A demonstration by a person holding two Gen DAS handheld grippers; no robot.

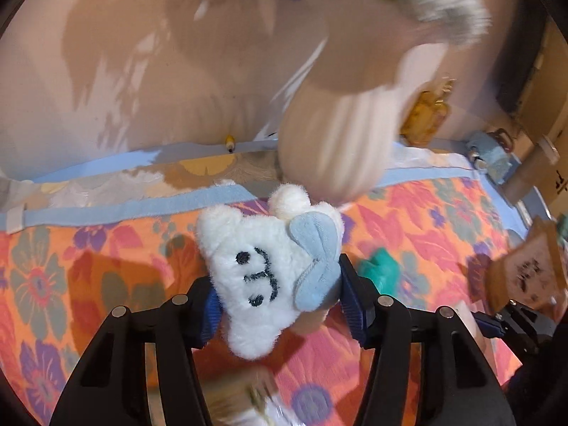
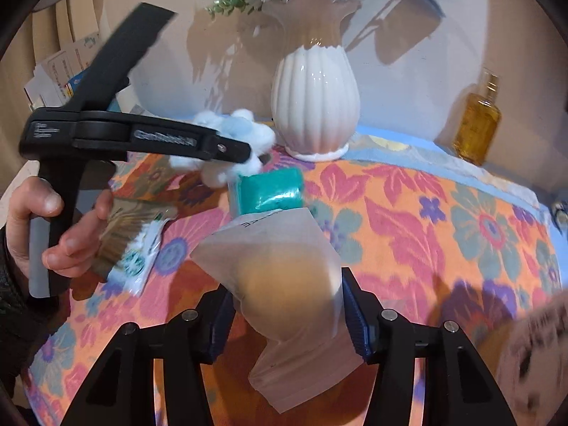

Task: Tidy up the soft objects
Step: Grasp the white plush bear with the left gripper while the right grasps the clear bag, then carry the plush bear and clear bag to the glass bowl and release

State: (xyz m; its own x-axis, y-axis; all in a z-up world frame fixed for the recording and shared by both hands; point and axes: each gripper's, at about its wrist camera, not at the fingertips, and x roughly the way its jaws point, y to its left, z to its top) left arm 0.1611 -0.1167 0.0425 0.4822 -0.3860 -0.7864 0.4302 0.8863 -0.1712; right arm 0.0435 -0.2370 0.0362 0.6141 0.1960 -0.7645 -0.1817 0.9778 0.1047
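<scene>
From my seat the white plush toy (image 1: pixel 255 277) reads as fluffy pile with a smoother blue felt bow (image 1: pixel 314 262). The pouch (image 2: pixel 287 284) is frosted, matt plastic; the teal packet (image 2: pixel 269 191) is shiny film. The vase (image 2: pixel 314 103) is glossy ribbed ceramic (highlights show it), the tablecloth (image 2: pixel 426 213) matt woven cloth, the bottle (image 2: pixel 477 127) clear glass.

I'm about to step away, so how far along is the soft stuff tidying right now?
Nothing looks sorted yet. In hand: the left gripper clamps the white plush toy, and the right gripper clamps a frosted pouch. Left on the floral cloth: the teal packet and a brown packet.
</scene>
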